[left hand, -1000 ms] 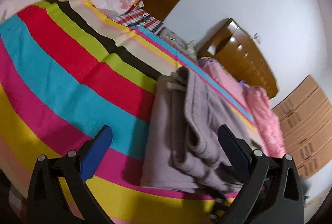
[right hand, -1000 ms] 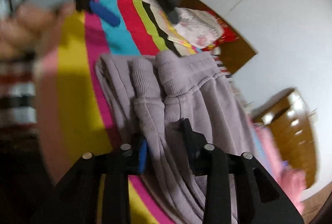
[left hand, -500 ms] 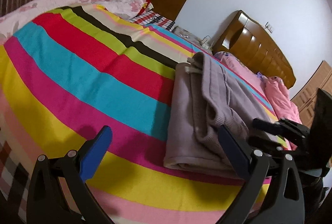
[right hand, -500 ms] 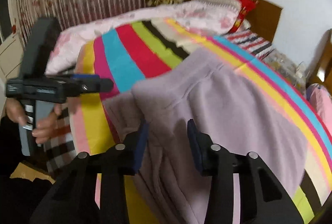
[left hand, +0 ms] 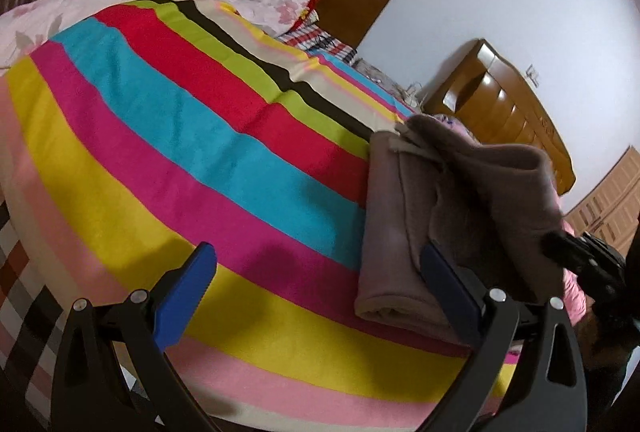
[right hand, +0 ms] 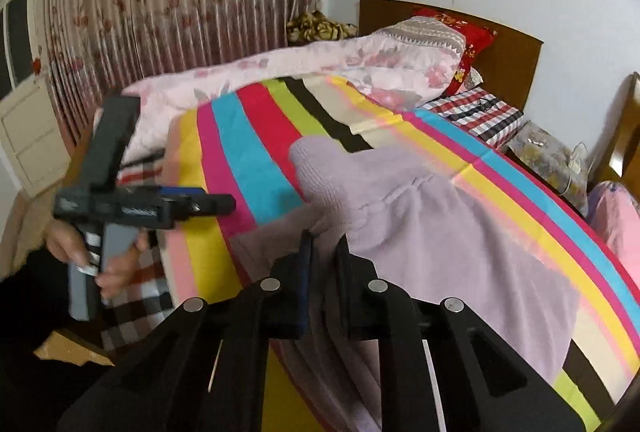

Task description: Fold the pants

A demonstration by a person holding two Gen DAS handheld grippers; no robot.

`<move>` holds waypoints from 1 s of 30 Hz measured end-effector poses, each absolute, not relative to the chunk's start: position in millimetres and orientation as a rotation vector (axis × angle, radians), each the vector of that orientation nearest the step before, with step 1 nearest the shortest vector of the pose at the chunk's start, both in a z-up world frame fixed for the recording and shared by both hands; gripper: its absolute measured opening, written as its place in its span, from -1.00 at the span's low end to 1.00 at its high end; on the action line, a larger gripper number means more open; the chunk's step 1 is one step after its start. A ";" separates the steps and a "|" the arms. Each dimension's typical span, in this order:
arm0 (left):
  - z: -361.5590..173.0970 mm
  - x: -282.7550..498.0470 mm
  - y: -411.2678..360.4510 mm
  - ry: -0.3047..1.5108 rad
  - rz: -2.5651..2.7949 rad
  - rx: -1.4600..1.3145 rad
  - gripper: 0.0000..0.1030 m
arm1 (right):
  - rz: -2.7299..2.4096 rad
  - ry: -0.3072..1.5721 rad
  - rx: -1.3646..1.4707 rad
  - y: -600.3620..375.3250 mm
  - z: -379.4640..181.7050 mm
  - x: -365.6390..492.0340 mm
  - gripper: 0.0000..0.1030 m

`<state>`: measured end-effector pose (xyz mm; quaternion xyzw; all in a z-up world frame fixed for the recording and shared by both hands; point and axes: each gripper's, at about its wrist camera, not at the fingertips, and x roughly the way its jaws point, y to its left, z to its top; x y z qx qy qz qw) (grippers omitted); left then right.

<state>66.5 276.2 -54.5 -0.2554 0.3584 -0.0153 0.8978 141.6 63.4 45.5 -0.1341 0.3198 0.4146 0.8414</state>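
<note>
Left wrist view: the pants (left hand: 404, 232), a mauve knitted pair, lie at the right of the frame on the striped blanket (left hand: 180, 136), already doubled into a thick bundle with a rolled fold at its near edge. The upper layer of cloth at the far right is lifted off the pile and runs toward the right gripper (left hand: 576, 256), which shows only as a dark tip at the right edge. The left gripper (left hand: 316, 288) fills the lower frame with its fingers spread wide and nothing between them; its right finger (left hand: 448, 292) stands in front of the bundle's near edge, and contact cannot be told.

Right wrist view: the right gripper (right hand: 322, 252), low centre, has its jaws closing on a gathered edge of the pants (right hand: 420, 232), and the cloth is pinched between the pads. A ribbed cuff (right hand: 320, 164) sticks up above the grip at mid frame, and the rest of the cloth spreads to the lower right over the blanket. The left gripper (right hand: 216, 204) is at the left, held by a hand (right hand: 116, 264).

By the look of it, the first folds are done and one more fold-over is under way; laying the raised layer down and smoothing it remain.
</note>
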 end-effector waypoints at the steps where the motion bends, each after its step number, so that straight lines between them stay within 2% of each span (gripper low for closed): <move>1: -55.2 66.2 278.5 0.739 -0.032 -0.546 0.97 | 0.884 0.691 -0.285 67.4 42.0 145.2 -0.75; 5: -58.0 70.1 279.3 0.754 -0.032 -0.575 0.97 | 0.905 0.811 -0.349 89.2 -4.4 142.2 -0.74; 7: -56.7 71.1 278.3 0.754 -0.028 -0.568 0.97 | 0.899 0.812 -0.362 94.0 -20.3 136.6 -0.70; 8: -54.9 70.3 277.3 0.753 -0.023 -0.556 0.97 | 0.900 0.817 -0.344 92.0 -19.3 137.8 -0.56; 10: -52.1 69.3 276.9 0.746 -0.011 -0.534 0.97 | 0.925 0.858 -0.282 85.0 -14.9 143.6 -0.47; 11: -51.1 68.3 276.9 0.743 -0.006 -0.525 0.97 | 0.939 0.870 -0.268 82.5 -14.5 145.0 -0.29; 12: -51.1 68.1 277.5 0.743 0.001 -0.519 0.97 | 0.971 0.883 -0.251 79.8 -14.9 146.3 0.01; 13: -51.6 68.2 278.4 0.745 0.002 -0.521 0.97 | 1.002 0.887 -0.246 78.1 -15.5 144.8 0.46; 14: -52.3 68.3 279.0 0.746 0.001 -0.526 0.97 | 1.025 0.876 -0.263 77.4 -16.1 140.7 0.49; 15: -52.7 68.4 279.4 0.746 0.004 -0.529 0.97 | 1.032 0.861 -0.298 78.3 -17.2 135.0 0.49; 18: -52.9 67.8 278.7 0.745 0.000 -0.535 0.97 | 1.000 0.817 -0.418 83.2 -22.2 124.5 0.24; 20: -52.2 67.3 277.1 0.746 -0.003 -0.526 0.97 | 0.979 0.790 -0.480 85.1 -22.8 124.1 -0.07; 22: -50.6 67.1 275.9 0.746 -0.007 -0.516 0.97 | 0.946 0.751 -0.567 86.3 -22.7 121.1 -0.28; 28: -44.3 68.1 274.3 0.753 -0.072 -0.546 0.96 | 0.908 0.654 -0.744 91.0 -29.7 102.7 -0.26; 30: -42.3 69.1 272.1 0.766 -0.115 -0.569 0.97 | 0.894 0.624 -0.770 90.3 -29.1 100.4 -0.36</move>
